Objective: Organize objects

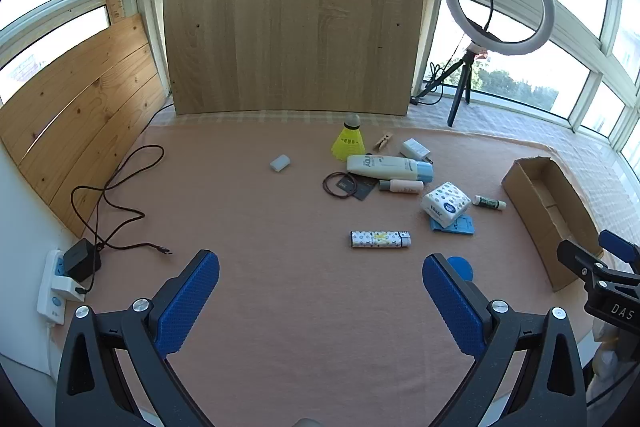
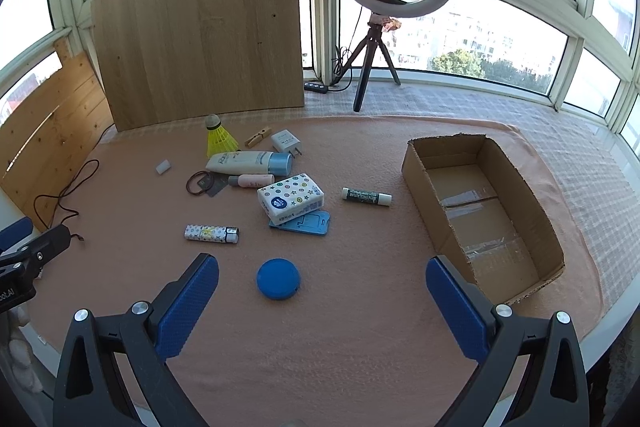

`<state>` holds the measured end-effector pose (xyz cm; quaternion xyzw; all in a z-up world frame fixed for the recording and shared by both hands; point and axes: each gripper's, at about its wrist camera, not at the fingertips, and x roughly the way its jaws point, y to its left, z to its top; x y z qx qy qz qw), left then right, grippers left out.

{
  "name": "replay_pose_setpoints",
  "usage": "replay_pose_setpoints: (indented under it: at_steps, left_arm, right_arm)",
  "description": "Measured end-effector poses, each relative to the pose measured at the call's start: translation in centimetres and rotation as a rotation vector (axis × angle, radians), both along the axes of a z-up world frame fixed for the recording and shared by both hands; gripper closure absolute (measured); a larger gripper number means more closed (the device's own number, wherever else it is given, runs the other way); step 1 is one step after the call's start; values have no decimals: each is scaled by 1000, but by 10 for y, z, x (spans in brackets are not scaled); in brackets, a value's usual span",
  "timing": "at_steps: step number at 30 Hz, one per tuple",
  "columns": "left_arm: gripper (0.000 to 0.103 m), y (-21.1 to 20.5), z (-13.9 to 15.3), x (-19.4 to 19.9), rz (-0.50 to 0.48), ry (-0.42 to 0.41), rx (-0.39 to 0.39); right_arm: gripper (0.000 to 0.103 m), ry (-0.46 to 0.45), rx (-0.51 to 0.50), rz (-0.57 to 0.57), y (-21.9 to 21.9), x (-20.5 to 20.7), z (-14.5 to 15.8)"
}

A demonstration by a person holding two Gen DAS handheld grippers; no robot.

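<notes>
While both grippers, left gripper and right gripper, are held fully spread with nothing gripped, "AQUA" is read on the lotion tube and "Vinda" on the tissue pack. Both are seen on the pink cloth, left of the empty cardboard box

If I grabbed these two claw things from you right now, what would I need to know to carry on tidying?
Left gripper: open, holding nothing.
Right gripper: open, holding nothing.
Cardboard box: on the right of the pink cloth, nothing in it yet.
Loose on the cloth: blue round case nearest the right gripper, patterned lighter, tissue pack, glue stick, lotion tube, shuttlecock, clothespin, charger plug.
Done: nothing sorted. Left: everything, presumably into the box.
</notes>
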<state>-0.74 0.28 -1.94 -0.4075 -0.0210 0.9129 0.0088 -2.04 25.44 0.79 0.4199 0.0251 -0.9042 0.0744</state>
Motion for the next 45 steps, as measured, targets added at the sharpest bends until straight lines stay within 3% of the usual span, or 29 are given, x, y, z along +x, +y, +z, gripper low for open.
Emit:
replay_pose_setpoints:
  at_steps: [24,45]
  left_arm:
    - [0,9,0,-2,-19,-1,-9]
    - [0,6,-20,-19,-38,-31,-21]
  right_arm:
    - [1,-10,0,-7,5,1,-5]
    - [1,-59,19,-2,7,-12,-27]
